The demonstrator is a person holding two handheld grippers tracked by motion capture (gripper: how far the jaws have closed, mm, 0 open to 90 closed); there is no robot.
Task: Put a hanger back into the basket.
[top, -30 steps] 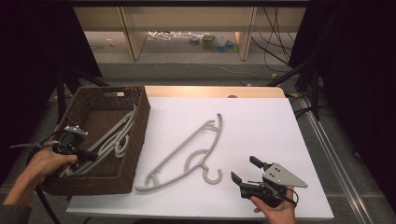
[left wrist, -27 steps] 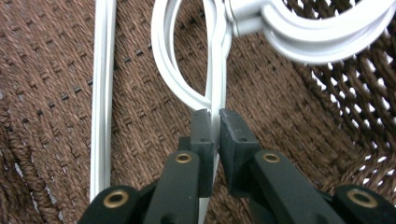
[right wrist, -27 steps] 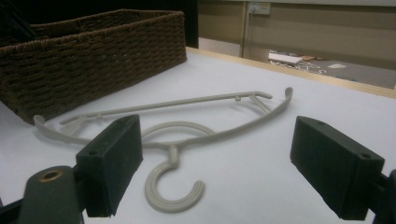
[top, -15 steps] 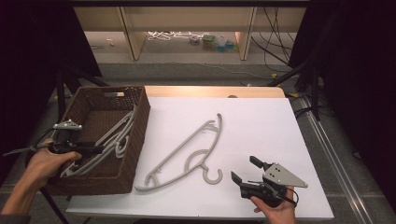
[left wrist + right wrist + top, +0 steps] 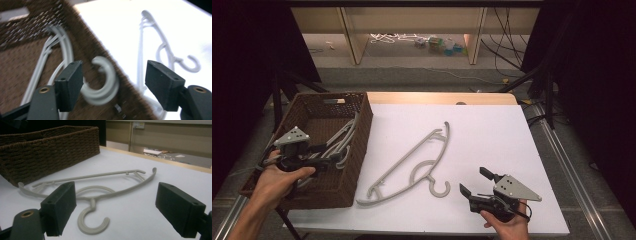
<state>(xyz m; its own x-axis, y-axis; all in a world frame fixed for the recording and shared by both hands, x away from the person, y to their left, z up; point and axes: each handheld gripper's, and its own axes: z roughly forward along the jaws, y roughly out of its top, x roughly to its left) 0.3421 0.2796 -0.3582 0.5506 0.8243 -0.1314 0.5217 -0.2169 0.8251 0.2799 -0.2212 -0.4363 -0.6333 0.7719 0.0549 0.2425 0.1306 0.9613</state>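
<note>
A grey plastic hanger [image 5: 417, 160] lies flat on the white table, hook toward the near edge. More grey hangers [image 5: 343, 135] lie inside the brown wicker basket [image 5: 362, 125] at the left. My left gripper [image 5: 334, 159] hovers open over the basket's near part; in the left gripper view [image 5: 115, 80] a hanger hook [image 5: 105, 82] lies below, between the jaws, and nothing is gripped. My right gripper [image 5: 474, 181] rests low at the near right, open, jaws pointing at the table hanger [image 5: 100, 192]. Its hook sits just ahead of the right gripper [image 5: 117, 207].
The basket wall [image 5: 50, 147] stands left of the table hanger. The table's wooden far edge [image 5: 437, 97] borders a drop to the floor. Beyond it stand shelves with cables [image 5: 392, 37]. White tabletop [image 5: 492, 130] stretches to the right.
My left gripper has shifted slightly right and up over the basket's near side. The right gripper and the table hanger have stayed in place.
</note>
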